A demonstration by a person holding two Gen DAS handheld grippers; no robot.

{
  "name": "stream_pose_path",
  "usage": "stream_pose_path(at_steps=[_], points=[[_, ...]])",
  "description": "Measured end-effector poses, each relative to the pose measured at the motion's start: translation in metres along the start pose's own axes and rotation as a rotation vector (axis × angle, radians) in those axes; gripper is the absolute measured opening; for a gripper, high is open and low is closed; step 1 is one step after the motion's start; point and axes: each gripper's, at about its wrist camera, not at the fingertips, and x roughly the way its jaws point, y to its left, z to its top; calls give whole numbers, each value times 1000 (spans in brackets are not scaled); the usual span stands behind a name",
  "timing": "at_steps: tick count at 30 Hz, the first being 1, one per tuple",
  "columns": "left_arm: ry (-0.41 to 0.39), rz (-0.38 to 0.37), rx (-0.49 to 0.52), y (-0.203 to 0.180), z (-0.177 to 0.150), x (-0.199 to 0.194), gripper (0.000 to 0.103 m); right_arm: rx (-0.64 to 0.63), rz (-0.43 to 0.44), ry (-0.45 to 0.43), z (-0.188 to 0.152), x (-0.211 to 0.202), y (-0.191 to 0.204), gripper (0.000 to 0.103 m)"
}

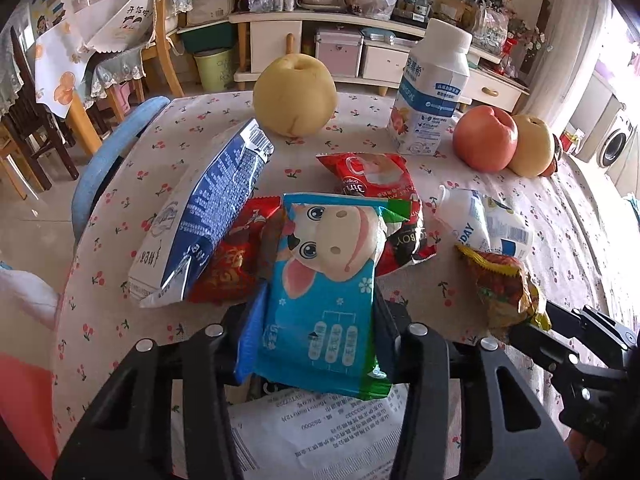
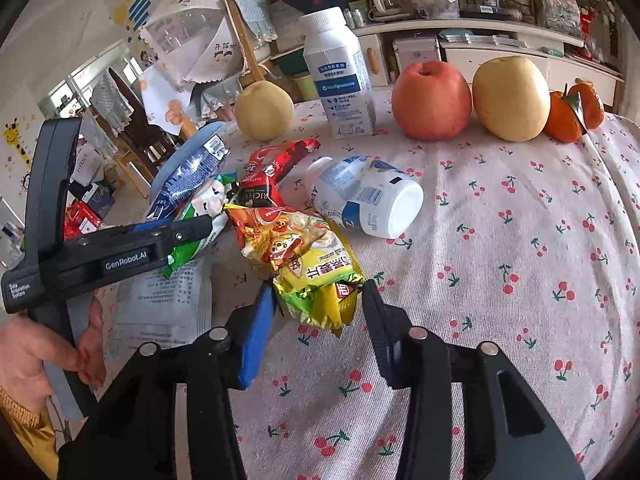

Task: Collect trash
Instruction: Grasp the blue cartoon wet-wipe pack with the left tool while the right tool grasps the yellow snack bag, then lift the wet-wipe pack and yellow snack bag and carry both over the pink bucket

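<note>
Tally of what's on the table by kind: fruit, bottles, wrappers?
Fruit: 5 (pear, apple, second pear, 2 tangerines)
Bottles: 2 (upright, lying)
Wrappers/packets: 6 (blue-white, dark red, red, cow-print, yellow, white)
Total: 13

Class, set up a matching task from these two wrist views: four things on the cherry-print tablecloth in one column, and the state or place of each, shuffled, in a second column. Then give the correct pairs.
Things:
1. blue cow-print packet
2. yellow snack wrapper
3. small white bottle
4. tall white bottle

States:
A. lying on its side
B. standing upright, cap on
C. clamped between the left gripper fingers
D. crumpled, between the right gripper fingers

Pairs: 1-C, 2-D, 3-A, 4-B
</note>
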Motion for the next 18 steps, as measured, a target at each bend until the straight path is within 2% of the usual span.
stream_pose_path(at_steps=[9, 18], points=[[-27, -38, -18, 3, -21, -17, 46, 5, 19, -17, 1, -10, 1, 38], [-84, -66, -44, 14, -47, -54, 46, 24, 67, -42, -1, -23, 2, 30]])
